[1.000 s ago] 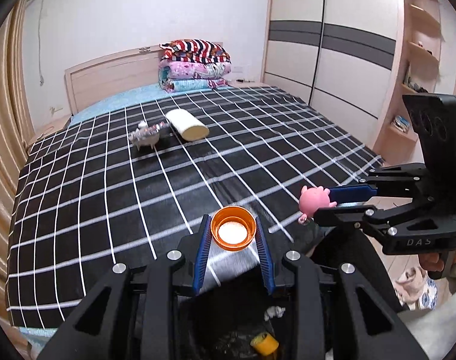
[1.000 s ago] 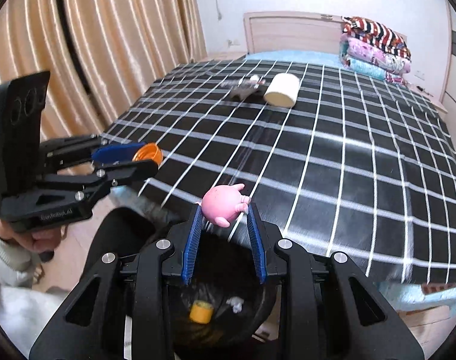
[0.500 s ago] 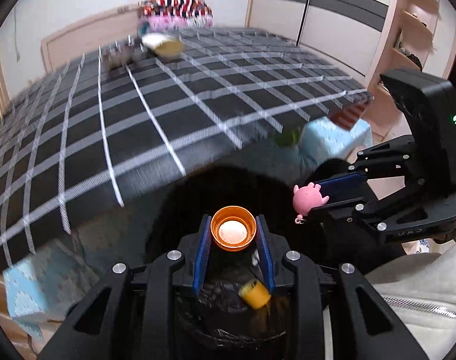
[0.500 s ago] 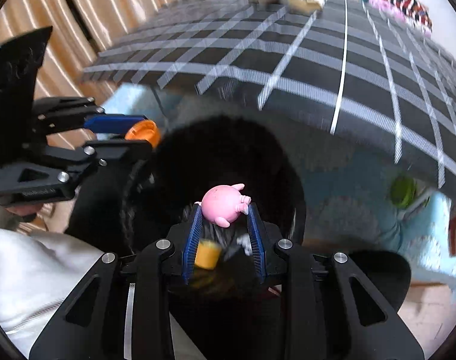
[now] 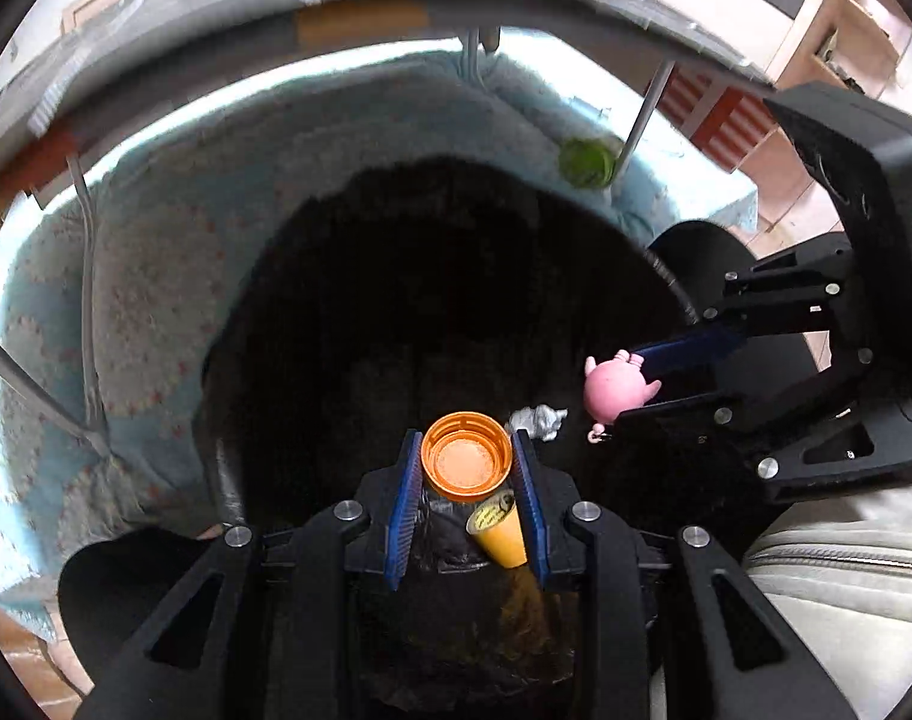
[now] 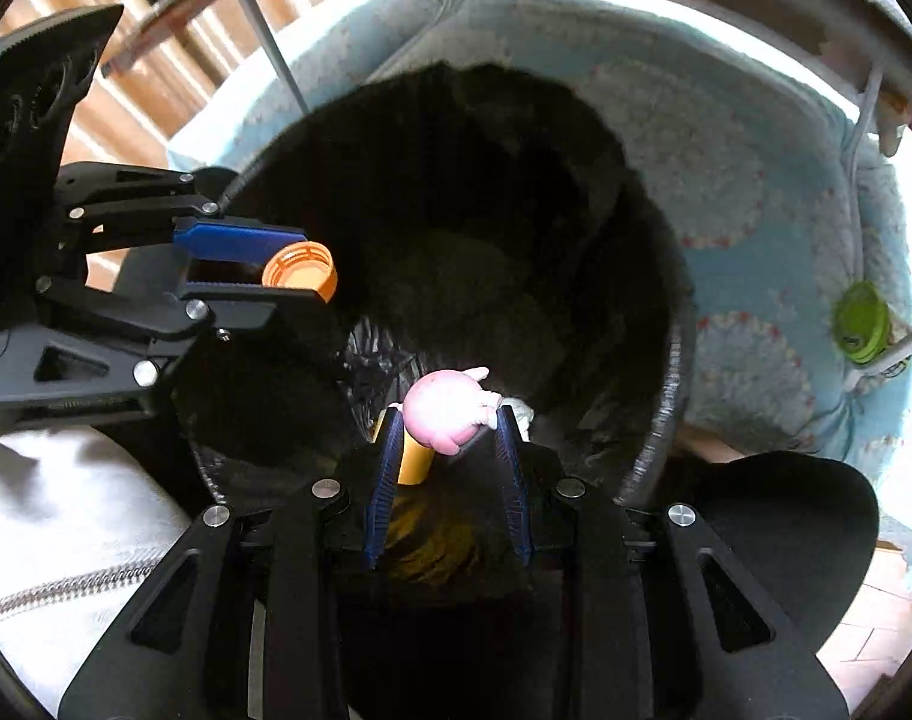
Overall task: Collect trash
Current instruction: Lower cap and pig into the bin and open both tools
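1. The orange cap [image 5: 465, 464] is pinched in the left gripper [image 5: 467, 483], and the pink pig toy [image 6: 447, 410] is clamped in the right gripper [image 6: 446, 443]; both hang over the mouth of the black bin [image 6: 660, 420]
2. A yellow cup [image 5: 500, 528] and crumpled paper [image 5: 537, 420] lie inside the bin
3. This looks like the drop step: each gripper's jaws need to part so the pieces fall in

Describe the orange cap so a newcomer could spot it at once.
Find the black-lined trash bin beside the bed. Over its opening, the left gripper pinches the orange cap between blue pads. Unlike the pink toy in the right gripper, it is a round, ribbed, open-faced lid.
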Action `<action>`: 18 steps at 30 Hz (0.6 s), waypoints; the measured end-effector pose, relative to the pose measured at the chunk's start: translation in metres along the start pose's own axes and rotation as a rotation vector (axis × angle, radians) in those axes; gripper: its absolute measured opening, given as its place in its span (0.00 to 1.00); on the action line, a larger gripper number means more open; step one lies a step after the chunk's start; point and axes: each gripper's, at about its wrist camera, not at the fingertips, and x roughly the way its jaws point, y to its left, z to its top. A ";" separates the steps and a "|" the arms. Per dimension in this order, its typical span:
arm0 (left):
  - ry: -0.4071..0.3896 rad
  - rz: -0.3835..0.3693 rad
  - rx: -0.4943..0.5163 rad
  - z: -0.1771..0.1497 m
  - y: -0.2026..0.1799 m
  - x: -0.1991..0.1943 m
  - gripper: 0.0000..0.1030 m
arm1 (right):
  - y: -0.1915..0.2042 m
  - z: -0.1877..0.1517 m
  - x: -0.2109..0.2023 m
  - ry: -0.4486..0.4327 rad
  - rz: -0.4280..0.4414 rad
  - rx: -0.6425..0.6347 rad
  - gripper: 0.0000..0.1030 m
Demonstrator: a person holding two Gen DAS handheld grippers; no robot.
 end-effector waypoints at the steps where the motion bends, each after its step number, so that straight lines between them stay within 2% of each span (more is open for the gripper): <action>1: 0.008 -0.001 -0.003 0.000 0.000 0.003 0.28 | 0.001 0.001 0.004 0.006 0.004 -0.003 0.30; 7: 0.046 -0.015 -0.005 -0.003 -0.003 0.017 0.28 | 0.010 0.004 0.018 0.045 0.009 -0.032 0.30; 15: 0.056 -0.018 -0.022 -0.002 -0.002 0.018 0.29 | 0.008 0.002 0.016 0.032 0.016 -0.020 0.30; 17: 0.060 -0.015 -0.025 -0.001 -0.002 0.018 0.39 | 0.008 0.002 0.013 0.021 0.018 -0.020 0.30; 18: 0.052 -0.011 -0.026 0.000 -0.002 0.016 0.50 | 0.006 0.002 0.012 0.015 0.019 -0.019 0.30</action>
